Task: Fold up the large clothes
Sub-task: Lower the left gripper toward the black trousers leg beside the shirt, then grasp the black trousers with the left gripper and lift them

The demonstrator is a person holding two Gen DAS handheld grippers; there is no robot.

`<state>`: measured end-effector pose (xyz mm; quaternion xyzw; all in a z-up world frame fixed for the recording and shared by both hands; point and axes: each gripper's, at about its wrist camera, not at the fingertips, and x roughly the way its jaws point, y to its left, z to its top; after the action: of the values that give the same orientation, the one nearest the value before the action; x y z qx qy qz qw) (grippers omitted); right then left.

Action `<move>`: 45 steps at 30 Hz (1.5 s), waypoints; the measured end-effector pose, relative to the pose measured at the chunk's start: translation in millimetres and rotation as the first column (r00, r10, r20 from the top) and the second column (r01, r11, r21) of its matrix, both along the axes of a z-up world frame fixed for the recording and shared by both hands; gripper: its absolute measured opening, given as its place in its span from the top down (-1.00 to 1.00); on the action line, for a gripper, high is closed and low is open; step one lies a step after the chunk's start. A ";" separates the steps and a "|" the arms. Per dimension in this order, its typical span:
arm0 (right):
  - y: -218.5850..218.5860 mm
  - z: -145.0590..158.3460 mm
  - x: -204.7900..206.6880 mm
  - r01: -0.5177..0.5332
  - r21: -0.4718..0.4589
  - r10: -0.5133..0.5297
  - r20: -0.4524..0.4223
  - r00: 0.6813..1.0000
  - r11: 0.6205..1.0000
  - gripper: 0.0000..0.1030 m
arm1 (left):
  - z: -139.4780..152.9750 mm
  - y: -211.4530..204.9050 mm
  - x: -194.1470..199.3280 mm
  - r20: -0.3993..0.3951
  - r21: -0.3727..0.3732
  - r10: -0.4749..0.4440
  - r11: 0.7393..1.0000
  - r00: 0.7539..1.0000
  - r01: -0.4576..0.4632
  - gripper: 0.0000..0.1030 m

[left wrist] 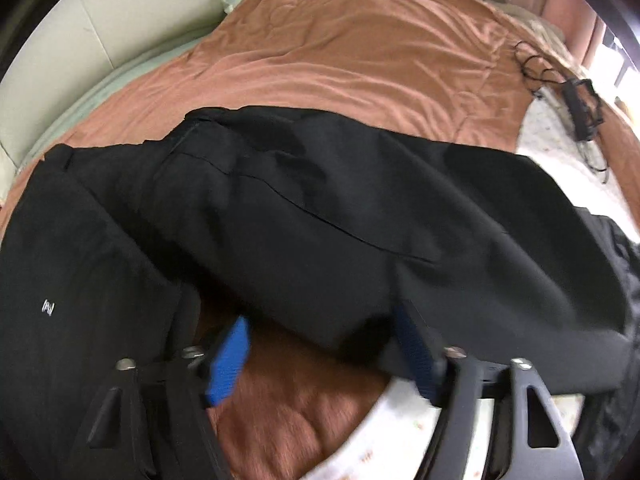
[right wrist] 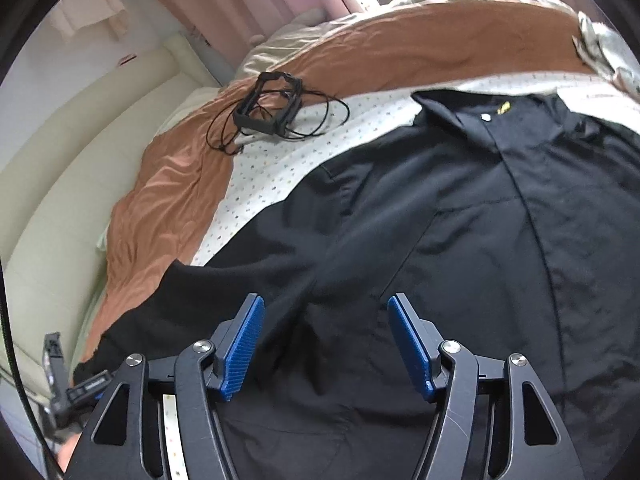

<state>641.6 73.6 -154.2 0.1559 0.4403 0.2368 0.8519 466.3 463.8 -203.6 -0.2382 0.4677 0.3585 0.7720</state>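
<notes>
- A black jacket (right wrist: 460, 216) lies spread on a bed, front up, its collar (right wrist: 452, 108) toward the far side in the right wrist view and a closed front placket (right wrist: 532, 216) running down its middle.
- Under it are a rust-brown bedspread (left wrist: 360, 48) and a white dotted sheet (right wrist: 288, 152); a black frame with a tangle of cable (right wrist: 268, 108) sits well apart from the garment, near the sheet's edge.
- The left gripper (left wrist: 320, 344) has its blue pads apart, with the end of a sleeve (left wrist: 320, 240) lying between and slightly over them. The picture is blurred, and the pads do not appear to press on the cloth.
- The right gripper (right wrist: 326, 344) also stands apart, low over the dark fabric near where that sleeve crosses the body. Nothing is pinched between its pads.
- Folding looks barely begun. One sleeve lies diagonally across the front, which may count as a first fold; I cannot tell whether it was placed or merely fell there.
- A second panel of black cloth with a small white logo (left wrist: 48, 307) lies at the left of the left wrist view, loose and unfolded.
- Left to do, by my reading: bring both sleeves in squarely, fold the sides, then double the body over.
- The cloth looks thin and slippery, so a shallow pinch could slide off.
</notes>
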 end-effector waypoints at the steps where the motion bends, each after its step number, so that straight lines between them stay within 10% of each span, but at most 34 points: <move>1: -0.1 -3.2 2.0 -0.005 0.012 0.005 -0.012 1.000 1.000 -0.08 | -0.7 1.3 2.3 -0.010 0.012 -0.003 1.000 1.000 0.003 -0.02; 3: 1.1 -12.7 8.4 -0.018 0.042 0.020 -0.050 0.999 0.999 0.18 | 1.4 3.6 9.0 -0.023 0.043 -0.027 0.999 0.999 0.028 0.63; 6: 0.6 -24.7 16.6 0.000 0.069 0.005 -0.077 0.997 0.998 0.21 | 16.9 1.3 18.7 -0.042 0.081 -0.075 0.994 0.996 0.078 0.91; 14: 25.1 -64.4 22.6 -0.046 0.122 0.069 -0.187 0.980 0.991 0.30 | 100.0 -17.2 24.9 0.084 0.183 -0.164 0.972 0.983 0.147 0.99; 24: -24.5 -34.9 9.4 0.014 0.174 0.027 -0.231 0.973 0.985 0.23 | 230.1 -84.9 45.1 0.242 0.300 -0.313 0.925 0.918 0.236 0.99; 29: -75.5 -6.5 -18.3 0.101 0.185 -0.067 -0.181 0.981 0.978 -0.54 | 281.6 -137.8 57.6 0.335 0.339 -0.419 0.889 0.844 0.307 0.99; 45: -231.6 38.2 -83.6 0.322 0.196 -0.303 -0.120 0.945 0.926 -0.55 | 332.8 -298.6 99.3 0.436 0.348 -0.689 0.722 0.579 0.598 0.99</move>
<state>558.1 -158.0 -116.0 0.3249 0.4189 0.1367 0.8368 565.6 165.3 129.2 -0.0781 0.2553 0.0080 0.9637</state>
